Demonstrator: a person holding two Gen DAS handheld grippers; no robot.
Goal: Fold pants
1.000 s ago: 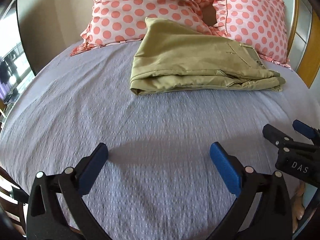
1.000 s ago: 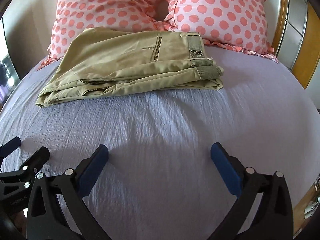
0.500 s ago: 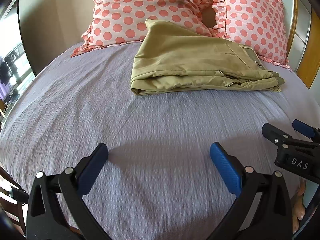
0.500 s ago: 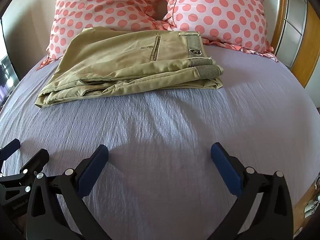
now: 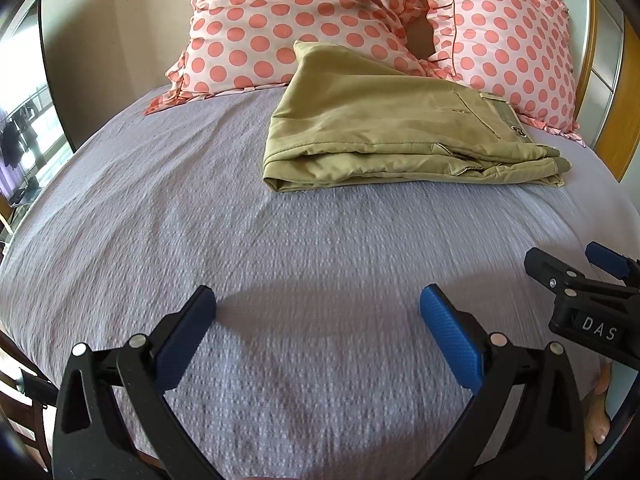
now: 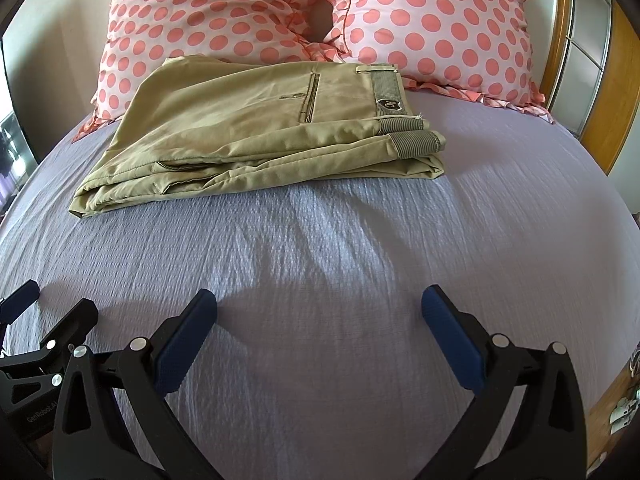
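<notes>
Khaki pants (image 5: 384,128) lie folded in a flat stack on the lavender bedspread (image 5: 200,220), just in front of the pillows. They also show in the right wrist view (image 6: 260,136), waistband to the right. My left gripper (image 5: 318,308) is open and empty, low over the near part of the bed, well short of the pants. My right gripper (image 6: 320,308) is open and empty too, beside the left one. The right gripper shows at the right edge of the left wrist view (image 5: 580,280), and the left gripper shows at the left edge of the right wrist view (image 6: 44,324).
Two pink pillows with coral dots (image 5: 280,20) (image 6: 432,20) lean at the head of the bed behind the pants. A wooden headboard (image 6: 616,80) stands at the right. A window (image 5: 20,100) is at the far left.
Both grippers have drawn back slightly from the pants and stay open. The pants have not moved.
</notes>
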